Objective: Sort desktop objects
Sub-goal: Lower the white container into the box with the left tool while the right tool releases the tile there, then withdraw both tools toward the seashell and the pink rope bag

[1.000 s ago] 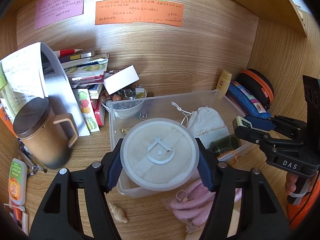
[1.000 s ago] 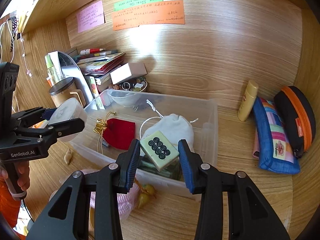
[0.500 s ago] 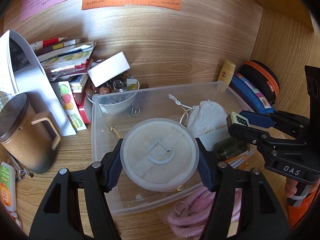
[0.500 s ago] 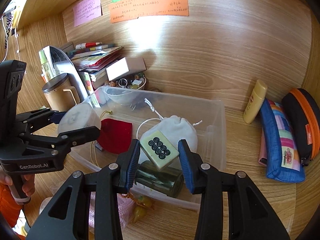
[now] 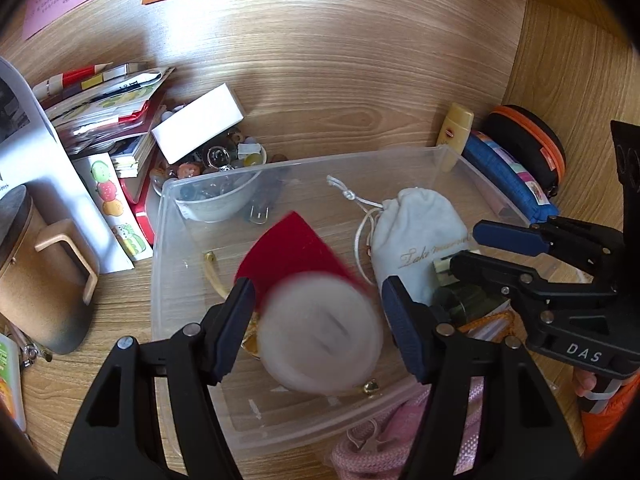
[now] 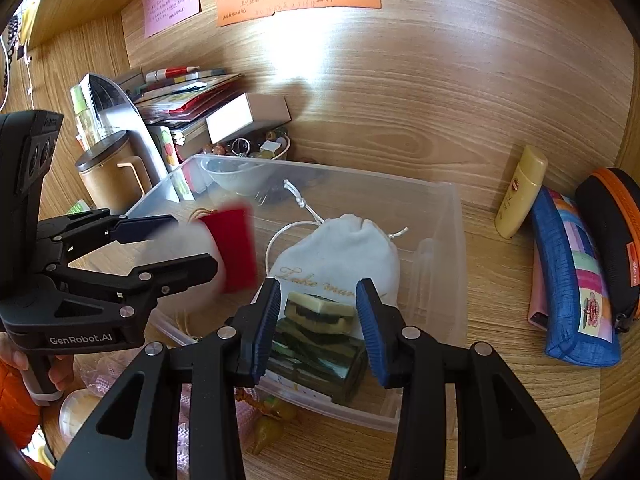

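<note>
A clear plastic bin (image 5: 188, 200) (image 6: 448, 216) sits on the wooden desk. My left gripper (image 5: 318, 312) is open above it, and a round white container (image 5: 320, 336) falls blurred between the fingers, over a red pouch (image 5: 292, 252) (image 6: 234, 244). My right gripper (image 6: 316, 320) is open over the bin's near right corner. A green mahjong tile (image 6: 320, 312) drops blurred from it onto a dark green box (image 6: 316, 356). A white drawstring pouch (image 5: 416, 232) (image 6: 340, 252) lies in the bin.
Books, a white box (image 5: 198, 126) and a bowl of trinkets (image 5: 224, 160) stand behind the bin at left. A brown mug (image 5: 36, 276) is left. A yellow tube (image 6: 520, 192), blue pouch (image 6: 572, 280) and black-orange case (image 6: 612, 236) lie right. A pink rope (image 5: 400, 436) lies in front.
Both grippers moved over the bin and opened. The round white container and the mahjong tile left the jaws and are falling into the bin.
</note>
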`<state>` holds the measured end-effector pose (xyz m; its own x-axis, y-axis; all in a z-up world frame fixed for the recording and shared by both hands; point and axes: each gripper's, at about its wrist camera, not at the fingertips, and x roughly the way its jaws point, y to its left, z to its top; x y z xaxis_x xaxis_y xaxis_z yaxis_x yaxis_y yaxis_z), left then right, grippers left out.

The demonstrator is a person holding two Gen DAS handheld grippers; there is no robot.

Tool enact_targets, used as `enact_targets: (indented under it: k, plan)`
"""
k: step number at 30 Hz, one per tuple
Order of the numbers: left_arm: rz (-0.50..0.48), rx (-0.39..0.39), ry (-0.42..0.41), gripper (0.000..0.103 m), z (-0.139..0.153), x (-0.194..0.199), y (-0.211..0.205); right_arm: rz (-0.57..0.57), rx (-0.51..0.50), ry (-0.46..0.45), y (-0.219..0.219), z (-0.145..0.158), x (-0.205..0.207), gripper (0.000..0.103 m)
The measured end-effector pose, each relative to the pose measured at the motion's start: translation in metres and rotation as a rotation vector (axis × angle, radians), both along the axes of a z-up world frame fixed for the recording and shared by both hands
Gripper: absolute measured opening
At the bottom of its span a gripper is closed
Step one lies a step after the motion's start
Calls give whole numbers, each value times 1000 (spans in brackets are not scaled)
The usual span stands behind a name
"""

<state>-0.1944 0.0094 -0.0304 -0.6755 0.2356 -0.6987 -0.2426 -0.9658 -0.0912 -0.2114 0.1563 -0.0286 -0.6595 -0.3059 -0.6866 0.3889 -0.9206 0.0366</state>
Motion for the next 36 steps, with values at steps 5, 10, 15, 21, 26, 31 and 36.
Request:
enact_targets:
  k: [5,10,15,21,26,31,36]
  plan:
    - [-3,2,-3,71,1,0,0,7,0,0,0,-1,-1,36]
    - [3,-12,-13,77,0,0,1,4,-6,24,1,7,3,47]
    - [-9,-17,-9,79,4,6,2,-21,0,87,2,22,15,75]
    - [-17,-35,10,90,12,19,1,-41,13,127,1,34,27,87]
    - [-13,-52,19,94,17,32,-2,-65,36,127,3,36,37,98]
    - [17,-62,37,97,20,46,-10,-88,31,126,7,37,50,103]
    - [61,-52,48,98,25,57,-29,-83,21,119,7,39,63,103]
